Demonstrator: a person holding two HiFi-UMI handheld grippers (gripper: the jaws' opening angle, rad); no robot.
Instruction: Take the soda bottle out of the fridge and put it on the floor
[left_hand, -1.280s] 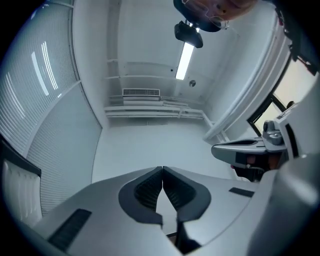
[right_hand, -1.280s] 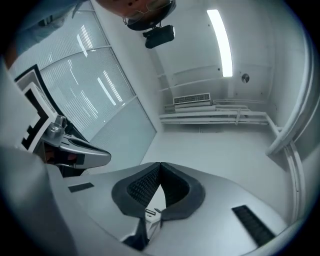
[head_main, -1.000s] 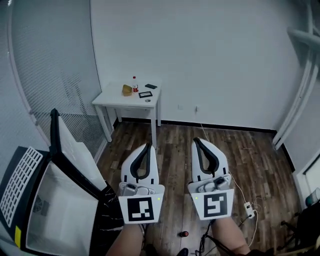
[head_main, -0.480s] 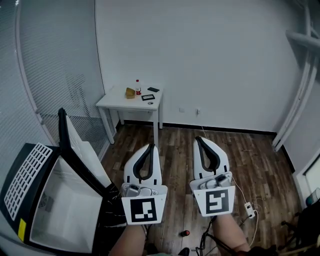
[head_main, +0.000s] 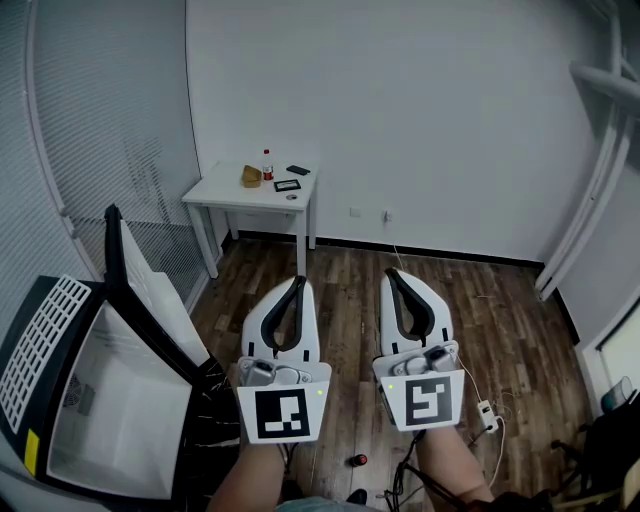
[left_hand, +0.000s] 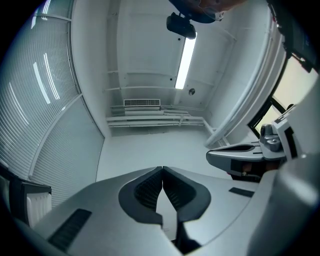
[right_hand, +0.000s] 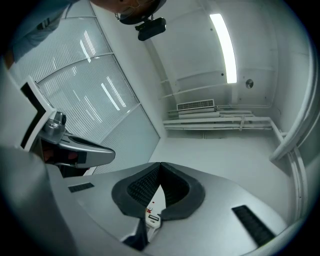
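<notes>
In the head view a small fridge stands at the left, its door swung open. The part of its white inside that shows holds nothing I can make out. A small bottle with a red label stands on the white table by the far wall. My left gripper and right gripper are held side by side above the wooden floor, both shut and empty. The left gripper view shows its jaws pointing up at the ceiling, tips together. In the right gripper view the jaws likewise meet.
On the table lie a yellowish object and some small black items. A power strip with cables and a small red thing lie on the floor. White pipes run up the right wall. Blinds cover the left wall.
The head view has shifted slightly, so the fridge and table sit a little differently in frame. Both grippers stay shut and side by side.
</notes>
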